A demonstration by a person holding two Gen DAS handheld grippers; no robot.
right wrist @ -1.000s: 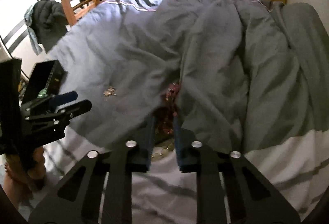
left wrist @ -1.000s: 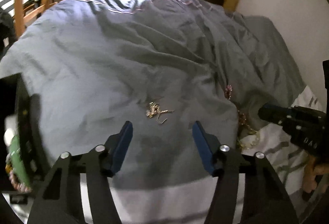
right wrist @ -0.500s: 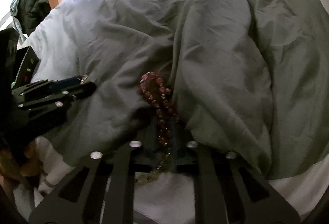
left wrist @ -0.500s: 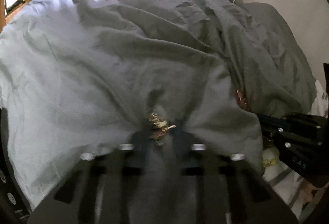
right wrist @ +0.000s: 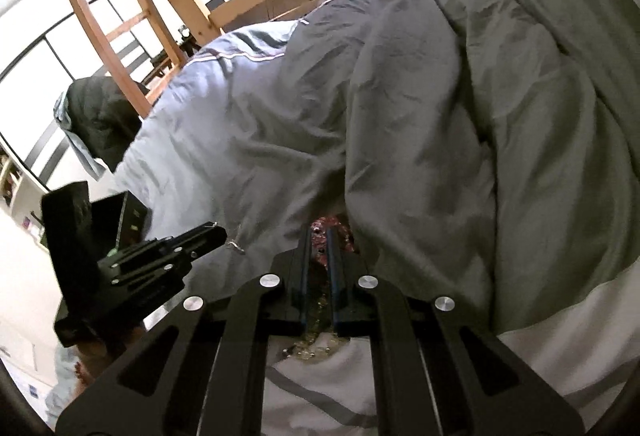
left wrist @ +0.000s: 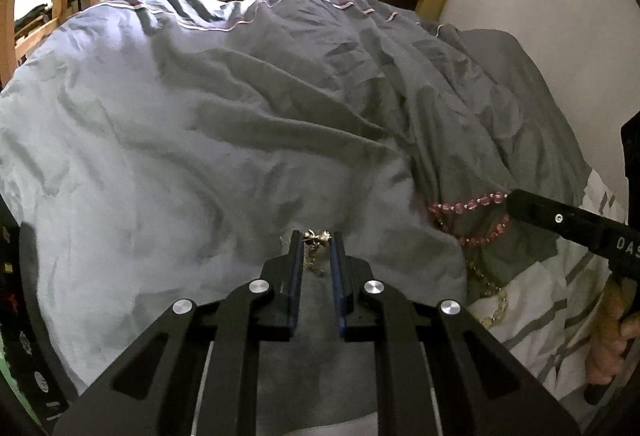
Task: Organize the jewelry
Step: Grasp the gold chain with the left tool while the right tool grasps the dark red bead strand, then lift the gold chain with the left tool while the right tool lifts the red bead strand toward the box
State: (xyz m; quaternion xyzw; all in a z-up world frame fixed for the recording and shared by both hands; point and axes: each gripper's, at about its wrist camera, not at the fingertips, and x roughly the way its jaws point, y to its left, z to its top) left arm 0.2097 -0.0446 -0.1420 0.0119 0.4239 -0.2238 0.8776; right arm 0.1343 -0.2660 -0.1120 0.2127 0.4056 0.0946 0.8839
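Both pieces are being picked up off the grey duvet (left wrist: 200, 156). At lower centre of the left wrist view, the left gripper (left wrist: 316, 238) has its jaws pinched nearly together on the small gold trinket (left wrist: 316, 236). At lower centre of the right wrist view, the right gripper (right wrist: 319, 236) is clamped just as narrowly on the pink bead necklace (left wrist: 468, 204), whose pale-beaded tail trails onto the white sheet (right wrist: 560, 336). Next, I judge, comes a slow lift so the strand does not snag, then carrying both toward the black box (right wrist: 80, 220) at left.

only readable bit is "DAS", white letters cut off on the right gripper (left wrist: 516, 202) body
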